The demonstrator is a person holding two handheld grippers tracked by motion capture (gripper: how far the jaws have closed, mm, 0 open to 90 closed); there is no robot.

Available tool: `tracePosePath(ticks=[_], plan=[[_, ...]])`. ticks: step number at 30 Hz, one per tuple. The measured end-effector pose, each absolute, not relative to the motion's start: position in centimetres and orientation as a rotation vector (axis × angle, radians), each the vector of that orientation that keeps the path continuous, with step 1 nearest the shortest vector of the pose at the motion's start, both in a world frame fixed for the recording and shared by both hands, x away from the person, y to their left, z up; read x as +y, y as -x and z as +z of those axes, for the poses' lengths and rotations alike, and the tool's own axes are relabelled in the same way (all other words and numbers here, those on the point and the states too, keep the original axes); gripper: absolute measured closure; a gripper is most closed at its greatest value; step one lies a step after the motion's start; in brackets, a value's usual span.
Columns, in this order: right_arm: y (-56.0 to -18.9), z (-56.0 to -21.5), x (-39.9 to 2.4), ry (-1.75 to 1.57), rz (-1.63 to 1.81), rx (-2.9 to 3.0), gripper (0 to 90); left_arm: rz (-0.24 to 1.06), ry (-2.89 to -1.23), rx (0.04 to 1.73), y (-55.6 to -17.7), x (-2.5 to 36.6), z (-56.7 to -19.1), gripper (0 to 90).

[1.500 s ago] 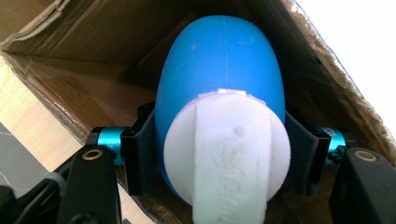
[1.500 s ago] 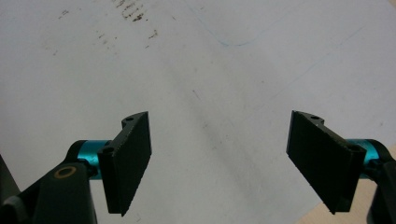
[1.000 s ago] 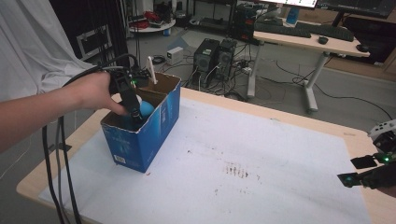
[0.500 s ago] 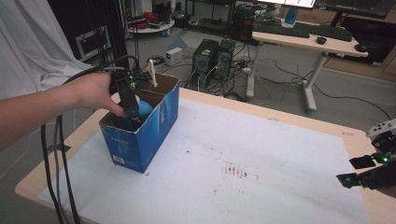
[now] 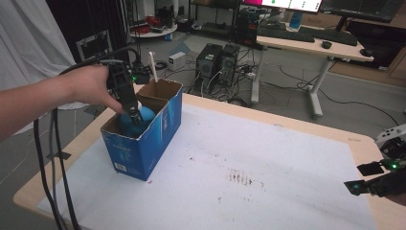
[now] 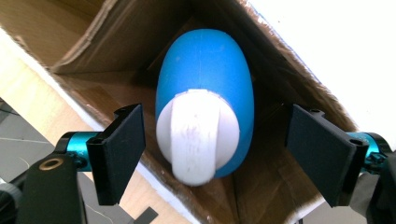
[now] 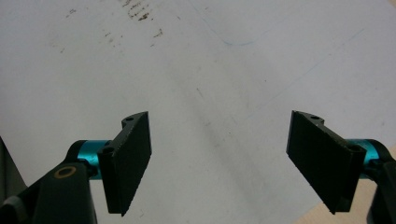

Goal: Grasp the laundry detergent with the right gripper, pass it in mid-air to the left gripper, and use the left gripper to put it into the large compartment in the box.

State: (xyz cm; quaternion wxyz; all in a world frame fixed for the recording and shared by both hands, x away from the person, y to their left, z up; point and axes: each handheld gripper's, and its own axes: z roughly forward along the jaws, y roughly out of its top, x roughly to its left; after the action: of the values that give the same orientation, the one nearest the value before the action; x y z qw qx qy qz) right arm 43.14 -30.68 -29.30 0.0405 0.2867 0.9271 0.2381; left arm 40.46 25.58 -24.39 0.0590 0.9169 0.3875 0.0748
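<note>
The blue egg-shaped plastic object with a white round cap (image 6: 204, 116) stands inside the blue cardboard box (image 5: 158, 129) at the left side of the counter (image 5: 287, 158). The left gripper (image 6: 212, 154) has just been opening; its jaws stand apart on both sides of the object without pressing it. This looks like the release step. Next, the left gripper should rise straight out of the box. The right gripper (image 7: 224, 163) hangs open and empty over the counter.

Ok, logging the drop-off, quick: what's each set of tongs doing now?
Left tongs: open, just released the blue egg-shaped object in the blue box.
Right tongs: open, empty.
</note>
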Motion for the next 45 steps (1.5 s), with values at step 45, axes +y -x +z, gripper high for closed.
tracePosePath(ticks=[45], plan=[[-40.3, -27.0, -27.9, -0.818, 0.778, 2.807, 21.8, 0.184, -2.874, 0.486, -42.1, 7.7, -21.3, 18.9]])
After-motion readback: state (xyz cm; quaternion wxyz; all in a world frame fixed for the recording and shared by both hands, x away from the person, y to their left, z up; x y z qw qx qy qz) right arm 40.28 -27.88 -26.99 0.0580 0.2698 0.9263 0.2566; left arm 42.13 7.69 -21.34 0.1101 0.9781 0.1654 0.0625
